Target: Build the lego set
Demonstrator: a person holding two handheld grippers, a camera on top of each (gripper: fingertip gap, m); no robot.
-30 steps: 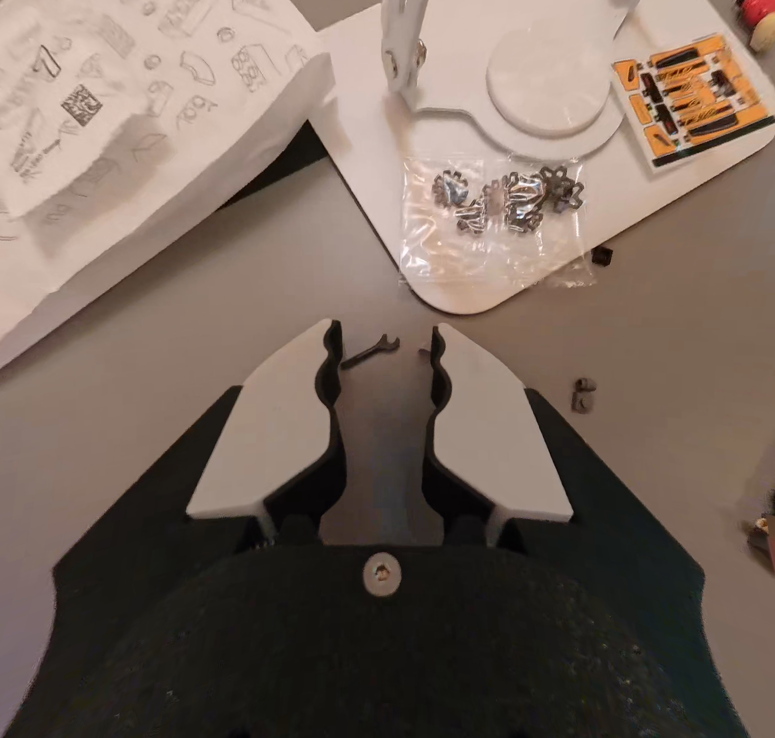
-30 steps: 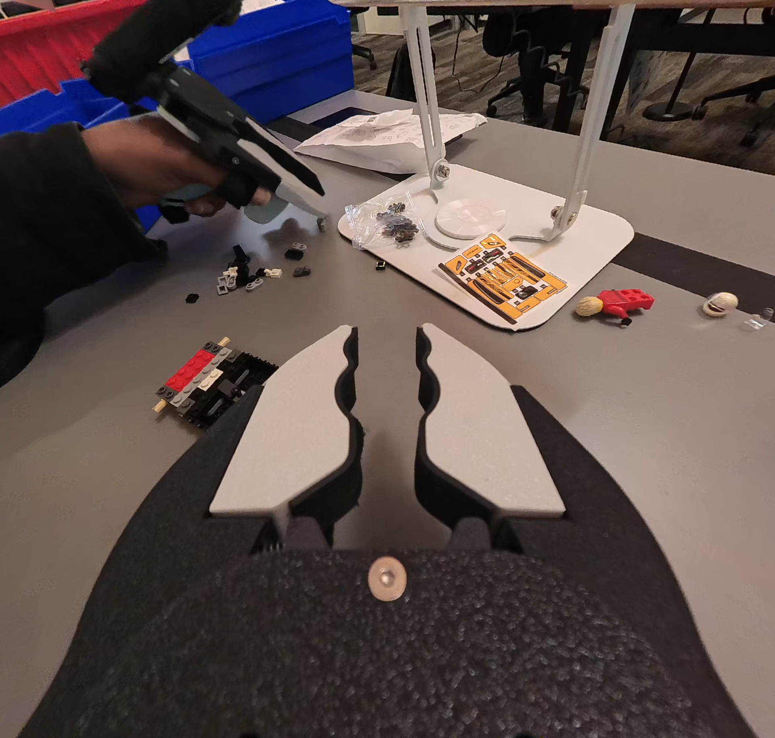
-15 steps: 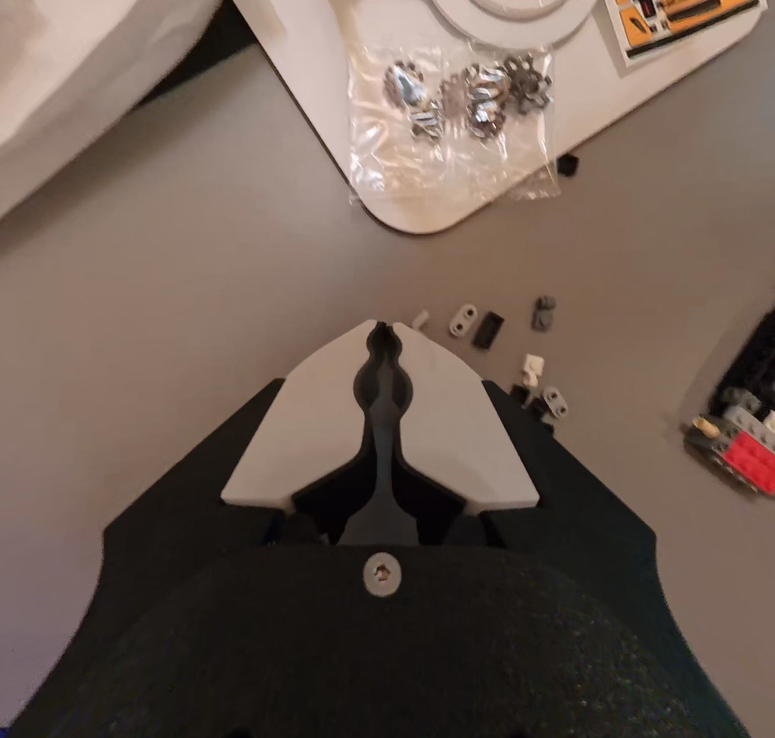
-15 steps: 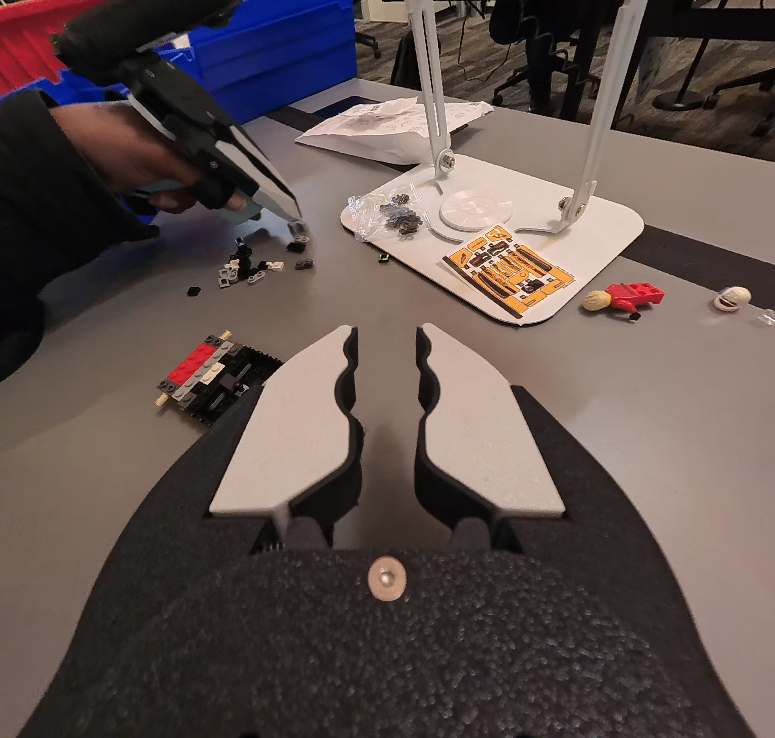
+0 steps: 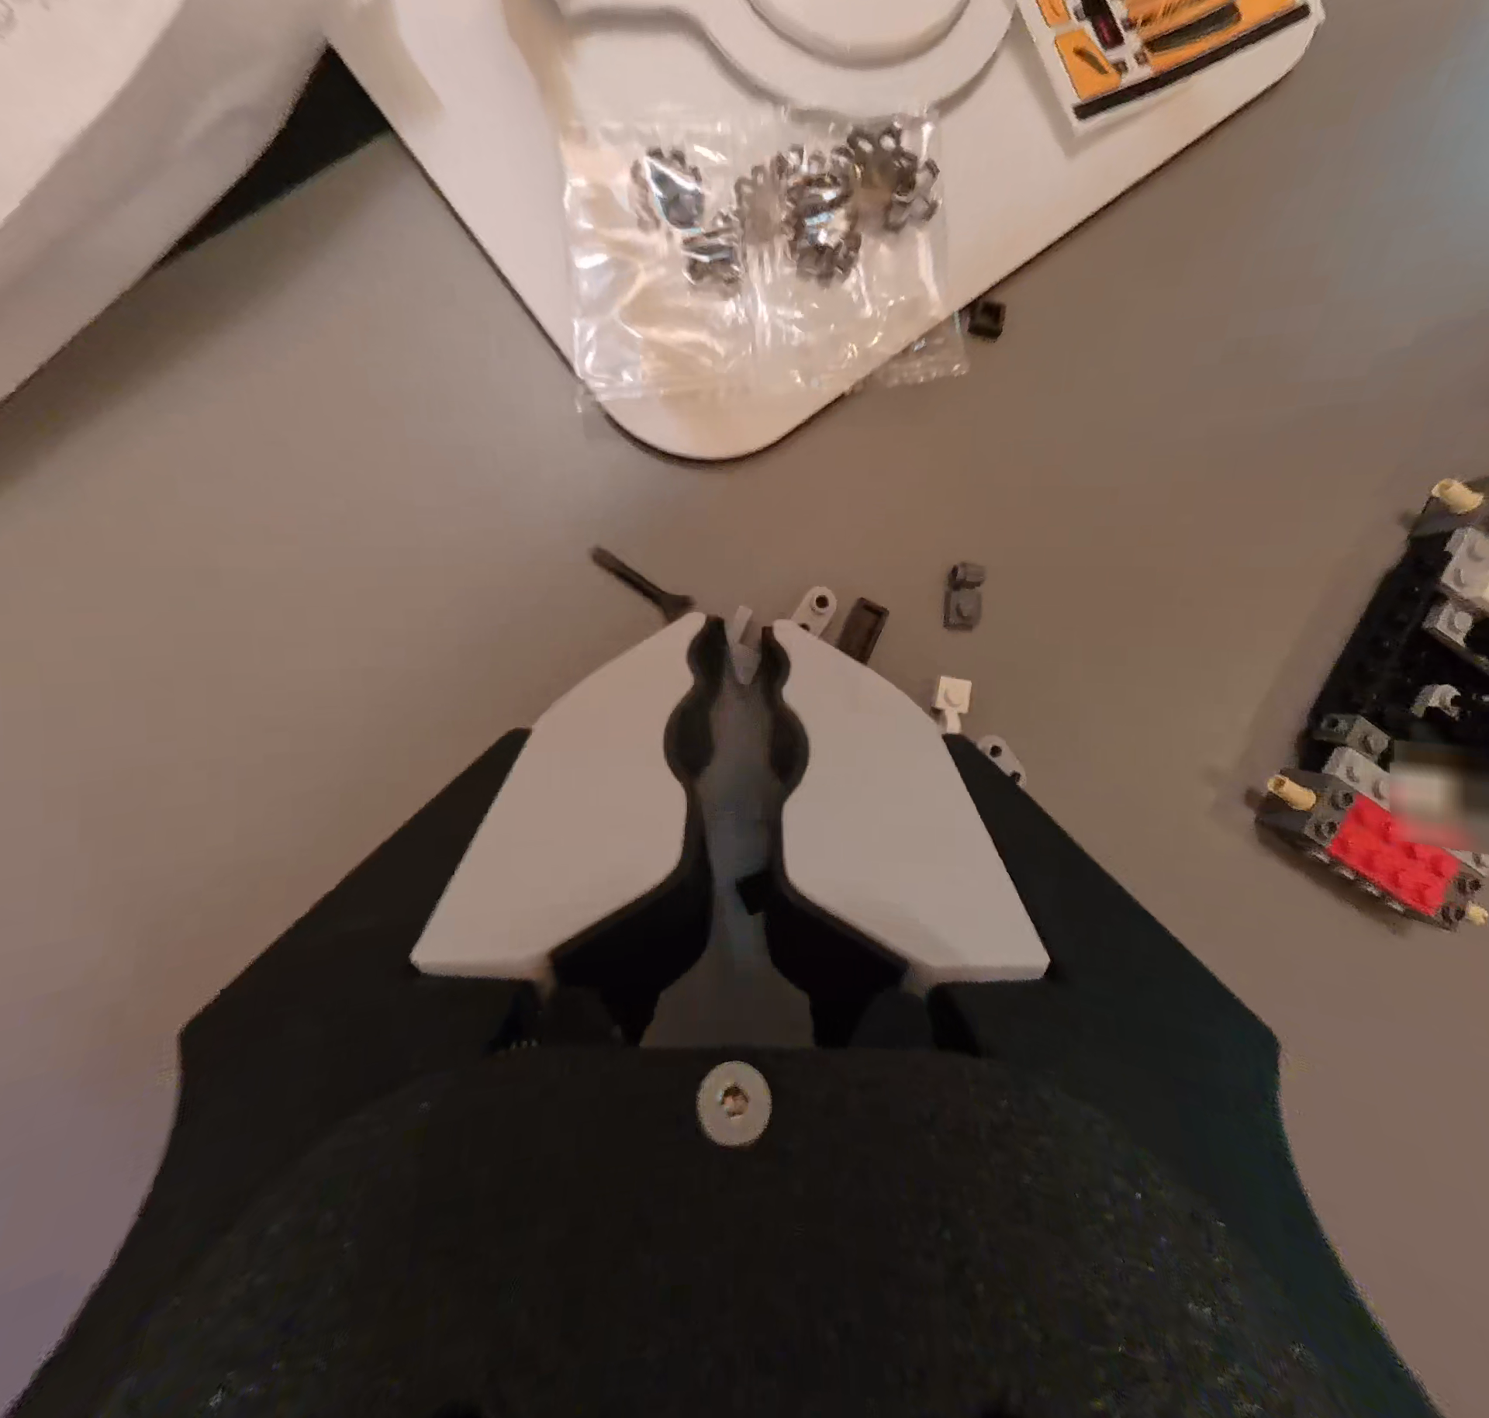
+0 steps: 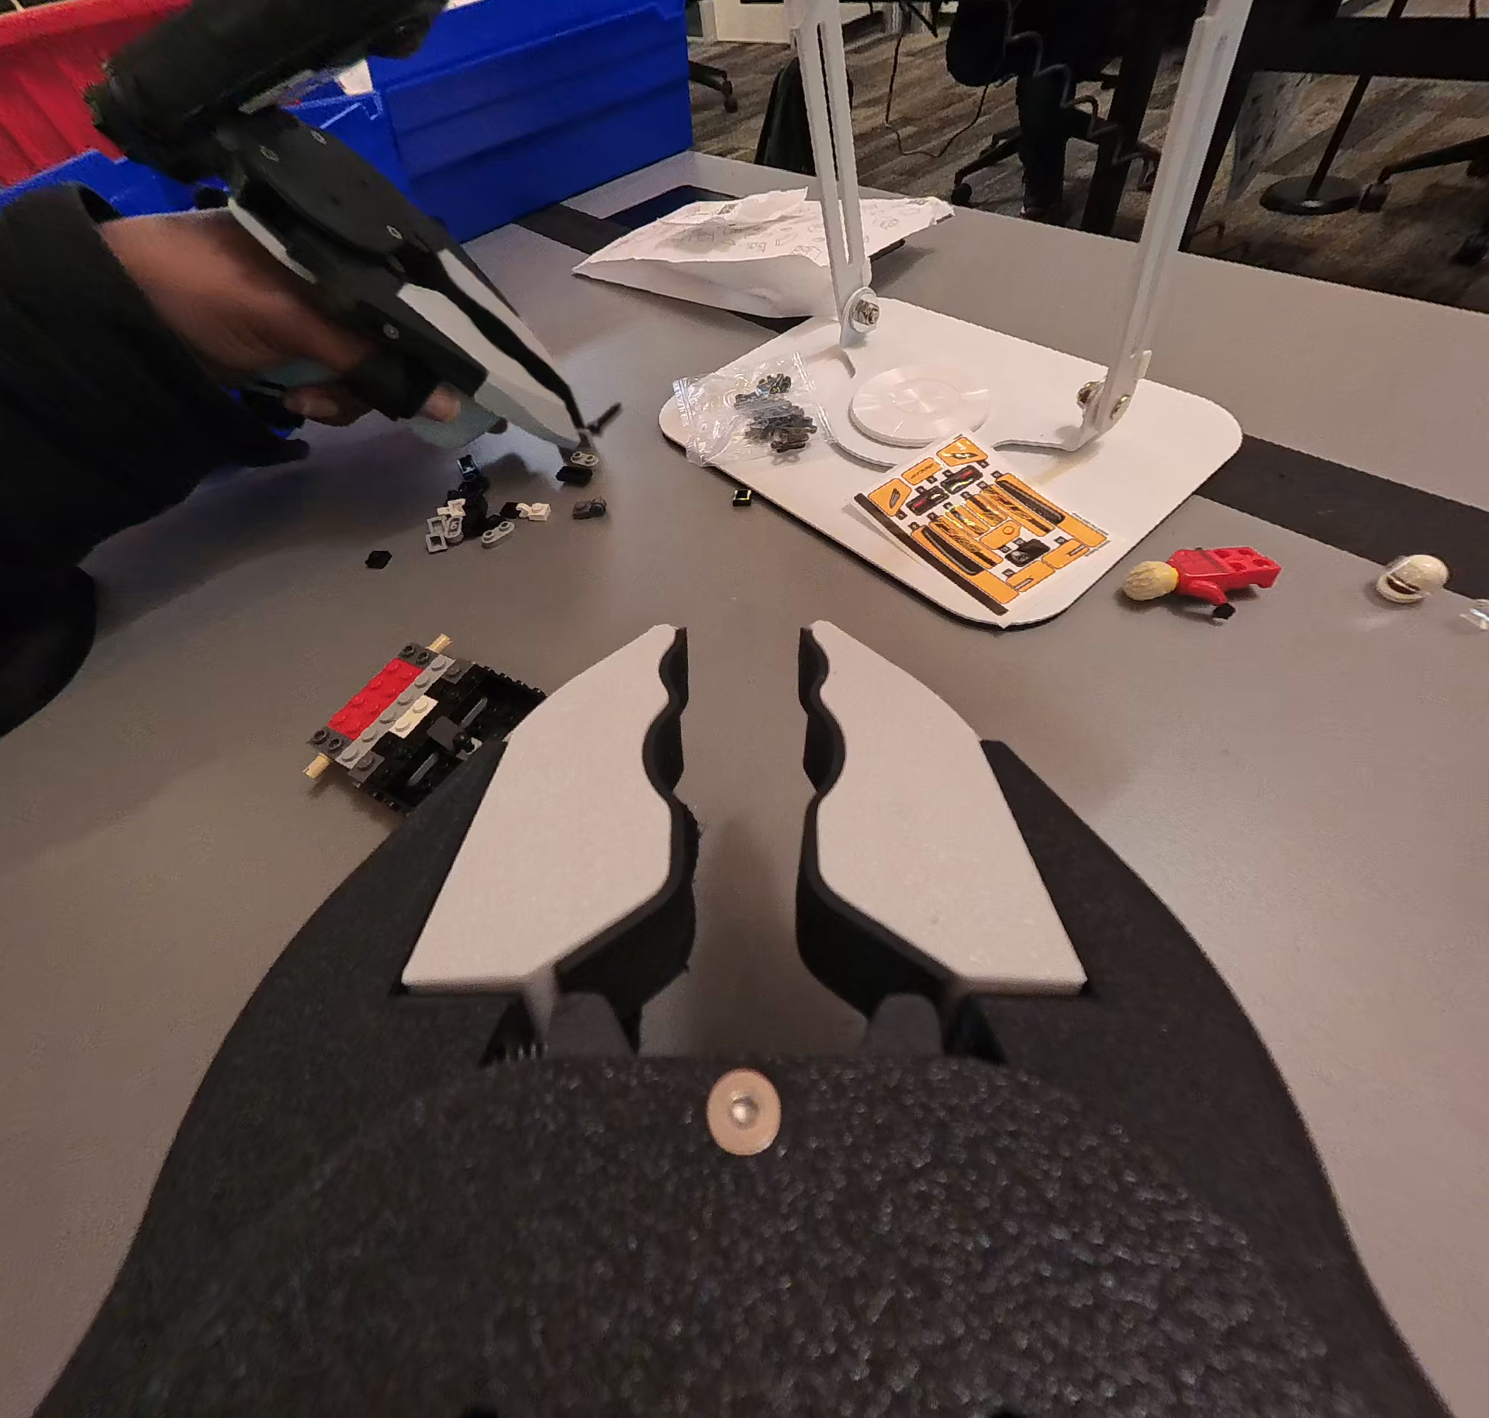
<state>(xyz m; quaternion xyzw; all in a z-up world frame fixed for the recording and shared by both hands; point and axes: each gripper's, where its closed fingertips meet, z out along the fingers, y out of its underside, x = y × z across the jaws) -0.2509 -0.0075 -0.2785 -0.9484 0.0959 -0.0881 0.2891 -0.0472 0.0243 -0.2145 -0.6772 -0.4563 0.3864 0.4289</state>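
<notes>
My left gripper (image 5: 743, 631) is nearly closed, its tips pinching a small light grey piece (image 5: 744, 650) down at the table among loose parts. It also shows in the right wrist view (image 6: 574, 435), held in a hand and angled down. A black wrench piece (image 5: 640, 581) lies just left of the tips. The partly built black, grey and red assembly (image 6: 427, 718) sits on the grey table and shows at the right edge of the left wrist view (image 5: 1402, 734). My right gripper (image 6: 743, 638) is open and empty above the table, right of the assembly.
Loose small pieces (image 6: 483, 513) lie under the left gripper. A white stand base (image 6: 1128, 444) holds a clear bag of dark parts (image 6: 757, 412) and an orange sticker sheet (image 6: 983, 529). A red minifigure part (image 6: 1209, 573) and a helmet (image 6: 1410, 577) lie right. A paper bag (image 6: 749, 251) and blue bins (image 6: 548, 90) stand behind. Left tips to right tips: about 20 cm. It is some 20 cm from my right tips to the helmet (image 6: 1410, 577).
My left gripper went from open around the wrench to fully shut, drew back to the loose parts, and now stands slightly parted around the light grey piece. The right gripper barely moved.
</notes>
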